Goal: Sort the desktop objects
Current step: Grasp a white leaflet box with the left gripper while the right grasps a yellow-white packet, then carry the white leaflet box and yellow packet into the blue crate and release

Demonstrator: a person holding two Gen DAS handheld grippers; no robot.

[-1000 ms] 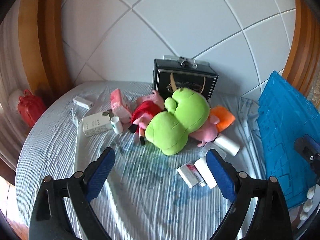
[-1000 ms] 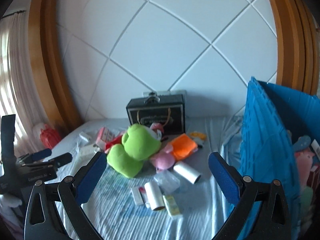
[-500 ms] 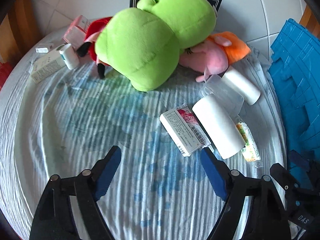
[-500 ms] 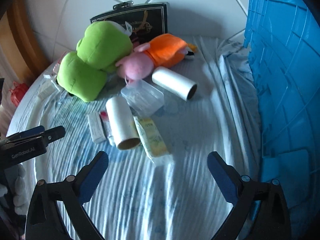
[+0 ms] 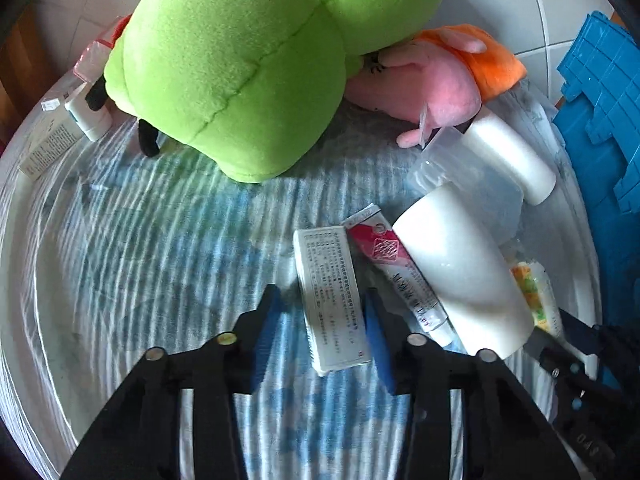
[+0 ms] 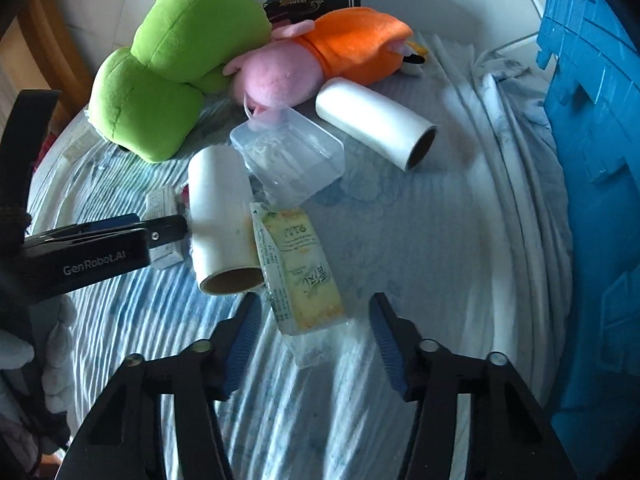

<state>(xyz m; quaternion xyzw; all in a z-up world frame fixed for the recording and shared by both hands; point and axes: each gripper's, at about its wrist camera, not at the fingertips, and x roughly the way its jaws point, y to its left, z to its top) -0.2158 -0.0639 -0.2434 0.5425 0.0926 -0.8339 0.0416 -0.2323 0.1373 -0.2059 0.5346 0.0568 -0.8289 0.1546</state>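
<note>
Your left tongs have just been closing around the white box on the blue cloth; its right pad touches, the left looks apart. Your right tongs have also been closing, the yellow packet between them, untouched.

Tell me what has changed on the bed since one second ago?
Both claws came down and have just been closing: left claw around the white box, right claw around the yellow packet. Neither looks pressed yet. Plush toys and rolls stayed.
</note>
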